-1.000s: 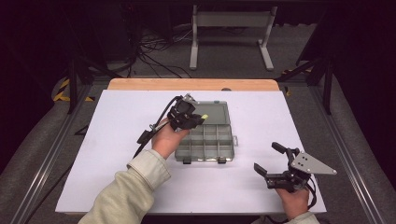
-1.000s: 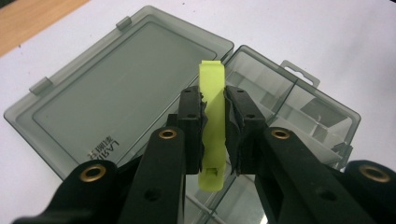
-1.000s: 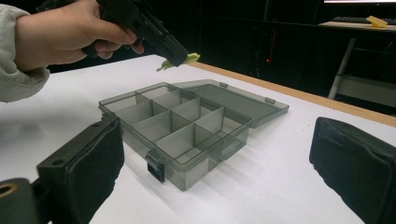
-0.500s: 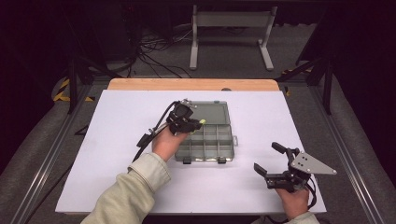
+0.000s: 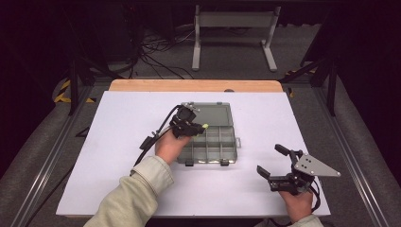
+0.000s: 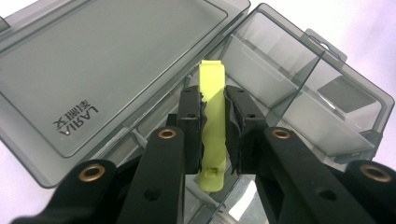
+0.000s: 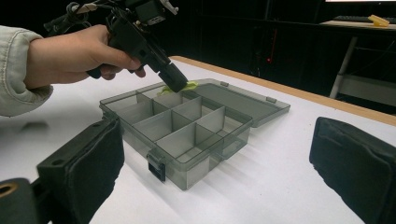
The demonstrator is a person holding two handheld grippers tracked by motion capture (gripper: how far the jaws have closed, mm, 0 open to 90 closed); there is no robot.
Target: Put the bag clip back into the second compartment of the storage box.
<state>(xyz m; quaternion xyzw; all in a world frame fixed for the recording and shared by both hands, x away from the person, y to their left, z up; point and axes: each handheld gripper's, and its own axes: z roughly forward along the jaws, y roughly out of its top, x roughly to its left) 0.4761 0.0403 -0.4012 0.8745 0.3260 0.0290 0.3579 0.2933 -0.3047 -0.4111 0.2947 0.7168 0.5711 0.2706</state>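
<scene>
**Nearly there: green clip carried to the box, not yet let go**

Clearly the carrying part looked done. The left tool (image 5: pixel 190 126) was clamped on a yellow-green plastic clip (image 6: pixel 213 122), its jaws closed tight against the clip's two flat sides, the clip standing up between them and poking out beyond the tips. In the high view the clip (image 5: pixel 204 126) hung over the grey compartment box (image 5: pixel 213 144) that sat near the middle of the white tabletop (image 5: pixel 108 156), at the tray's 10 o'clock corner, close to the hinge where the lid (image 5: pixel 215 113) lay folded open toward 12 o'clock. From the right gripper view the clip (image 7: pixel 187 85) appeared to sit at or just above the rim of a far compartment; whether it touched the floor of the cell could not be told.

The right tool (image 5: pixel 279 165) rested at 4 o'clock from the box, well apart from it, jaws spread wide and empty.

What seemed left: lowering the clip into its cell, releasing it, and perhaps closing the lid. The visible compartments looked empty.
</scene>
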